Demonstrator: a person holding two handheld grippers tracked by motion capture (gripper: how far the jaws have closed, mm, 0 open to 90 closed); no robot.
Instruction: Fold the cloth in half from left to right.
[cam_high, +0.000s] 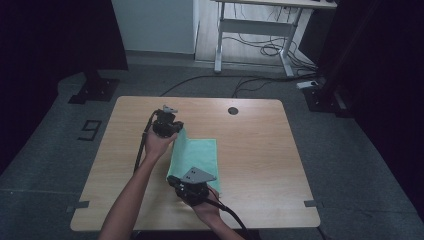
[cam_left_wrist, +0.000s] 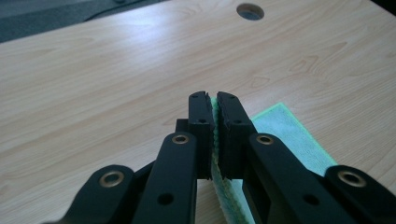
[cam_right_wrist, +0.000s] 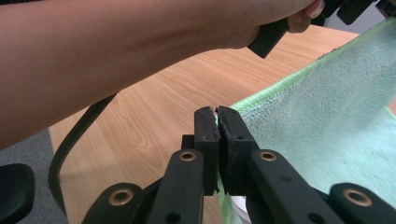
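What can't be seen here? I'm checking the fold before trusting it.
- High view: the near edge of the green cloth is hidden under the right gripper and hand.
- Left gripper view: how much cloth lies between the fingers is hidden by them.
- Right gripper view: the cloth's far corner is cut off by the frame edge; a forearm hides the table behind.

We see the green cloth (cam_high: 196, 156) mid-table (cam_high: 250, 150), left gripper (cam_high: 170, 131) at its far left corner, right gripper (cam_high: 192, 189) at its near edge.
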